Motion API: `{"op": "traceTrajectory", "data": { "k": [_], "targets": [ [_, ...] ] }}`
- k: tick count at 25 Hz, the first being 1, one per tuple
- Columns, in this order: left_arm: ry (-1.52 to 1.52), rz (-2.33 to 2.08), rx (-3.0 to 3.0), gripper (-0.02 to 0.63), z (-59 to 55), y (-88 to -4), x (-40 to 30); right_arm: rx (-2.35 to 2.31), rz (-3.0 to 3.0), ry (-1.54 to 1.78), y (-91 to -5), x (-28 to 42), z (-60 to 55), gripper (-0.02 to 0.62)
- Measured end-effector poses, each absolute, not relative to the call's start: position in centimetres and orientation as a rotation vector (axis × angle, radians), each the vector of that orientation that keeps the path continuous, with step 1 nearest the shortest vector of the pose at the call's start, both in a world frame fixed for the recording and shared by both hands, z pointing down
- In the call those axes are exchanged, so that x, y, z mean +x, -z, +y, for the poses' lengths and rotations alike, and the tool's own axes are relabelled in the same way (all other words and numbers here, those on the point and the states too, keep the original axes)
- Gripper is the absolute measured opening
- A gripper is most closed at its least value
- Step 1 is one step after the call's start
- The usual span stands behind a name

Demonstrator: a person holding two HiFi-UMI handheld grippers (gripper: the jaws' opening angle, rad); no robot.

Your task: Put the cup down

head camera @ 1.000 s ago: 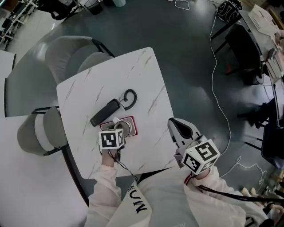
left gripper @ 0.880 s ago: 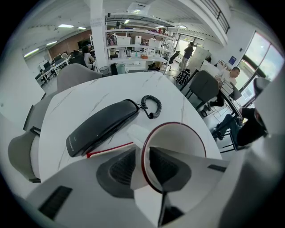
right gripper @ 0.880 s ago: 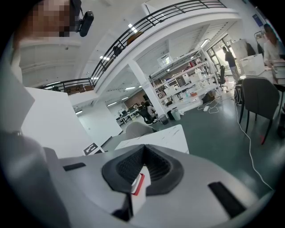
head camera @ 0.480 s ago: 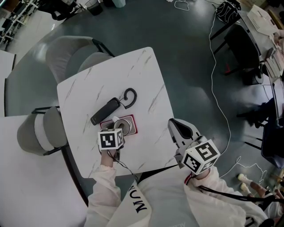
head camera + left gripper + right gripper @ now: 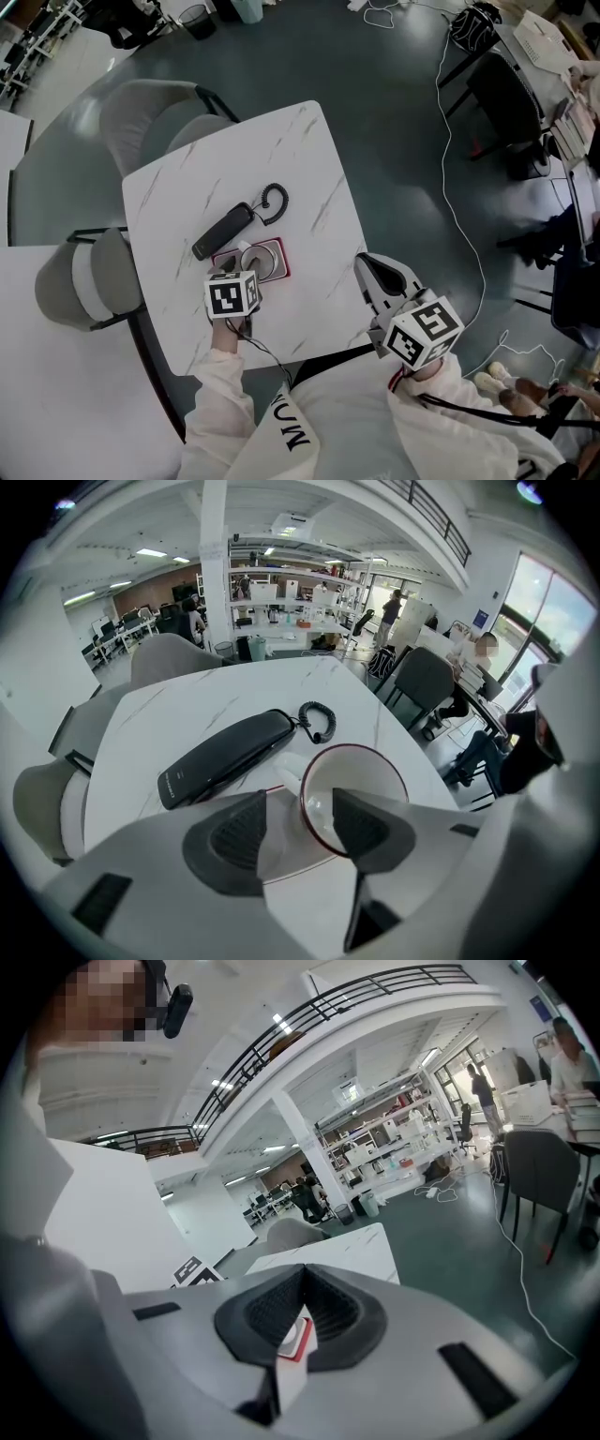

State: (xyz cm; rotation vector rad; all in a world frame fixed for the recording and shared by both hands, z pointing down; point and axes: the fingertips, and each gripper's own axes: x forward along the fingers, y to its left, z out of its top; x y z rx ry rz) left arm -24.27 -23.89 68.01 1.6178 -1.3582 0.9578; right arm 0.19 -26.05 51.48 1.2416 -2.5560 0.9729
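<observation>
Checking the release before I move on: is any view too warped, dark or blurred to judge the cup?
Head view: sharp and evenly lit, though the left tongs partly cover the cup. Left gripper view: edges bend and corners go black, yet the cup rim is crisp between the just-opened tongs. Right gripper view: same bending, and the shut right tongs fill the bottom.

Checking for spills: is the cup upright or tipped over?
Upright: the cup stands mouth-up on the red-edged coaster.

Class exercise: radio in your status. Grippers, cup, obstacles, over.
Left gripper open, jaws just been opening, cup rim between them, unpinched. Right gripper shut, empty. Cup upright on coaster. Phone beside, not blocking.
</observation>
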Motion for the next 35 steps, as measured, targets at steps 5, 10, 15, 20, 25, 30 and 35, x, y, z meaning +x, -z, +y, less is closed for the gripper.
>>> {"op": "traceTrajectory", "data": {
  "k": [5, 10, 15, 20, 25, 30, 35],
  "targets": [
    [-0.882, -1.388, 1.653, 0.206, -23.4, -66.4, -24.5, 1.252, -2.563, -0.949, -50.7, 0.0, -24.4, 0.004],
    [-0.787, -1.421, 1.717, 0.206, -22.4, -63.5, -24.3, 1.254, -2.577, -0.924, -49.7, -0.6, -22.3, 0.003],
    [-0.716, -1.484, 1.787, 0.204, -20.7, -60.5, -24.6, 1.253, -2.600, -0.889, -48.6, -1.5, -19.5, 0.005],
    [-0.652, -1.533, 1.850, 0.204, -18.0, -57.0, -24.8, 1.244, -2.634, -0.843, -47.0, -2.2, -16.4, 0.005],
    [-0.573, -1.571, 1.919, 0.202, -14.6, -53.4, -24.6, 1.226, -2.669, -0.773, -45.0, -3.3, -13.1, 0.004],
    [-0.555, -1.621, 2.016, 0.202, -10.6, -49.6, -23.8, 1.213, -2.721, -0.684, -42.8, -4.2, -10.2, 0.005],
    [-0.474, -1.682, 2.097, 0.201, -6.4, -45.6, -23.3, 1.207, -2.765, -0.598, -40.0, -5.2, -7.4, 0.004]
  ]
}}
